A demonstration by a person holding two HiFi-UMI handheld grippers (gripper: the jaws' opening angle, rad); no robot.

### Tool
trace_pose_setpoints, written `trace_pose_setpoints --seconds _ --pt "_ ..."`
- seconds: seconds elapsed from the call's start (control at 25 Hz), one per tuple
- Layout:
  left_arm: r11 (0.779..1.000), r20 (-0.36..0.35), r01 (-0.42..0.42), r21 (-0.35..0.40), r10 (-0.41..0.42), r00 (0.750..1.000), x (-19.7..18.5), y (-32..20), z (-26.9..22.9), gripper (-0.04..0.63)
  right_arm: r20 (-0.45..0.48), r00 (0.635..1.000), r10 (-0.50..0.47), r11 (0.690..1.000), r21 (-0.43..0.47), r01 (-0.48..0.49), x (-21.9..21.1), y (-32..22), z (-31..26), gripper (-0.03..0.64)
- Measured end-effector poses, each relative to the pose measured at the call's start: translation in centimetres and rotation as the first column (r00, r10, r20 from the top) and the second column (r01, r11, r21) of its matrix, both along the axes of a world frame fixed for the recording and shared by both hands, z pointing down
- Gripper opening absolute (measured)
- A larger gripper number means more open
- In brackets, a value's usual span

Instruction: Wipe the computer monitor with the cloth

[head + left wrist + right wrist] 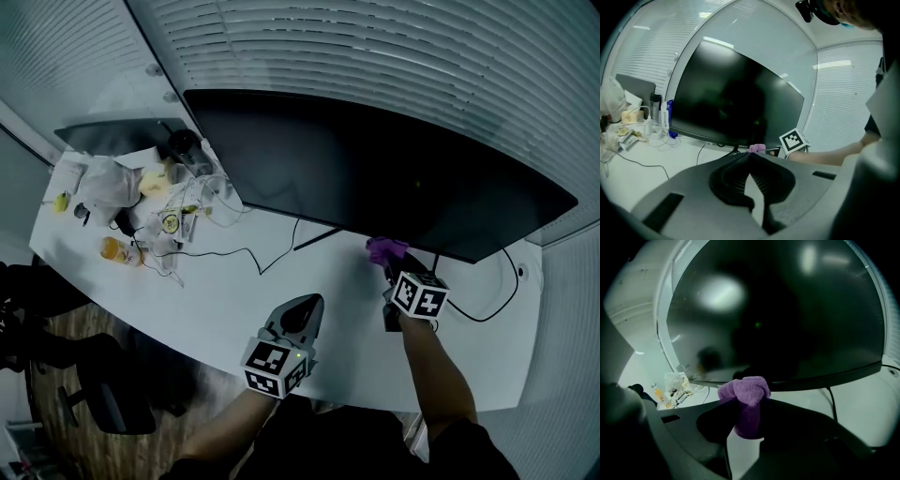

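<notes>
A wide dark monitor (375, 169) stands on the white desk (244, 300), its screen off. My right gripper (386, 265) is shut on a purple cloth (385, 249), held just below the monitor's lower edge near its stand. In the right gripper view the cloth (746, 401) bunches out between the jaws, close to the bottom bezel of the monitor (778, 315). My left gripper (307, 307) hovers over the desk in front, jaws shut with nothing between them. The left gripper view shows the monitor (736, 103) ahead and the cloth (757, 148) beside the right gripper's marker cube.
At the desk's left end lie crumpled bags (103, 183), an orange bottle (114, 249), a dark bottle (183, 142) and tangled white cables (192, 206). A black cable (253, 258) runs across the desk. Another loops at the right (502, 291). Blinds (394, 56) stand behind.
</notes>
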State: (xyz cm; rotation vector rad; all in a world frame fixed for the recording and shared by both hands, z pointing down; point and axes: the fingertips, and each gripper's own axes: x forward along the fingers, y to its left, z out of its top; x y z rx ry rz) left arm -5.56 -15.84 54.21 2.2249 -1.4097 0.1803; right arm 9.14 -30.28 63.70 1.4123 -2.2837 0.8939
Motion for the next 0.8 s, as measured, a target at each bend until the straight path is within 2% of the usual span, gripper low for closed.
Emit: trace_pose_setpoints --seconds 0.8 --pt "0.994 0.019 0.107 -0.019 -0.107 0.994 -13.3 2.8 1.1 0.005 0.048 0.994 -0.101 0.995 0.012 0.101 -17.1 -0.9 0.2 0.143"
